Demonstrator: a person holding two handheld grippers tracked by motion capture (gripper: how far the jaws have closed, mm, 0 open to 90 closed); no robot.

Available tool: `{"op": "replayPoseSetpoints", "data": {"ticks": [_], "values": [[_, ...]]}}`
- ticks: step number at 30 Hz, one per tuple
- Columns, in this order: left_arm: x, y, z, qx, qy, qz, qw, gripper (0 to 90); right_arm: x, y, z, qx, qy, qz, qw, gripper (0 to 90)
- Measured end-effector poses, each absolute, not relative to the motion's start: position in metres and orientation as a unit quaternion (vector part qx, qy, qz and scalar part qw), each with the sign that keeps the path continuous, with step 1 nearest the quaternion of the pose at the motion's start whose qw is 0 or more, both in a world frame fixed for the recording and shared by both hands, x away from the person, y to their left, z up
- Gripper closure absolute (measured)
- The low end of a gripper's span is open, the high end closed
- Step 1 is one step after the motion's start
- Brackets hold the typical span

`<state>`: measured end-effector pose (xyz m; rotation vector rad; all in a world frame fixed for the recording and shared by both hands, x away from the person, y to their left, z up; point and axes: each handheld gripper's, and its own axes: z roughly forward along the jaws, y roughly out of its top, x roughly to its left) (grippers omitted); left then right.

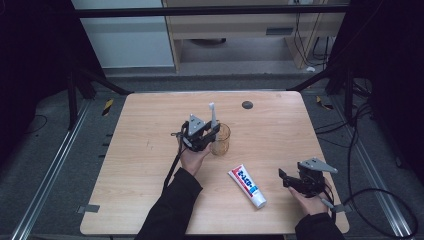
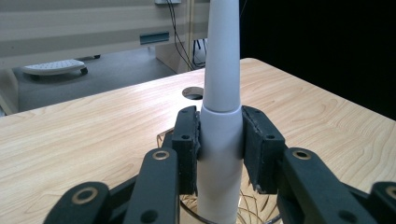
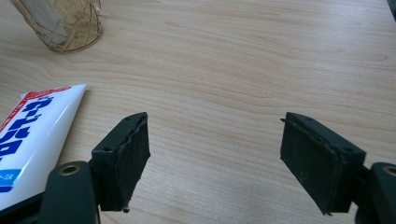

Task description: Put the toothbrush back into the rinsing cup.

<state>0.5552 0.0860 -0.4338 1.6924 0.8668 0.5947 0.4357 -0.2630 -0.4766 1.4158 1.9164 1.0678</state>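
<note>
Left gripper (image 2: 219,149) clamped on thick lower handle of white plastic toothbrush (image 2: 222,93), pads pressed against both sides. Toothbrush upright, foot standing inside clear amber patterned glass cup (image 1: 220,139) directly below the jaws; bristle head poking up above the gripper in the high view. Cup on light wooden tabletop (image 1: 150,150), touching the gripper's far side.

Right gripper (image 3: 215,158) spread wide, nothing between the pads, bare tabletop beneath. White toothpaste tube with red and blue print (image 3: 32,135) lying flat just beside its left jaw, not touched. Cup farther off, beyond the tube. Small dark round hole (image 1: 247,104) in tabletop well beyond the left gripper.
</note>
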Motion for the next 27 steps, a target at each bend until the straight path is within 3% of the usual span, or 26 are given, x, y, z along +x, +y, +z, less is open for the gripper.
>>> {"op": "replayPoseSetpoints", "data": {"ticks": [8,27], "values": [[0.5532,0.088,-0.4346,0.713,0.362,0.247,0.548,66.2,0.4357,-0.2624,-0.4763,0.523,0.709,0.394,0.263,24.0],[0.5453,0.0915,-0.4328,0.721,0.356,0.247,0.54,53.9,0.4353,-0.2612,-0.4751,0.525,0.707,0.396,0.26,23.8]]}}
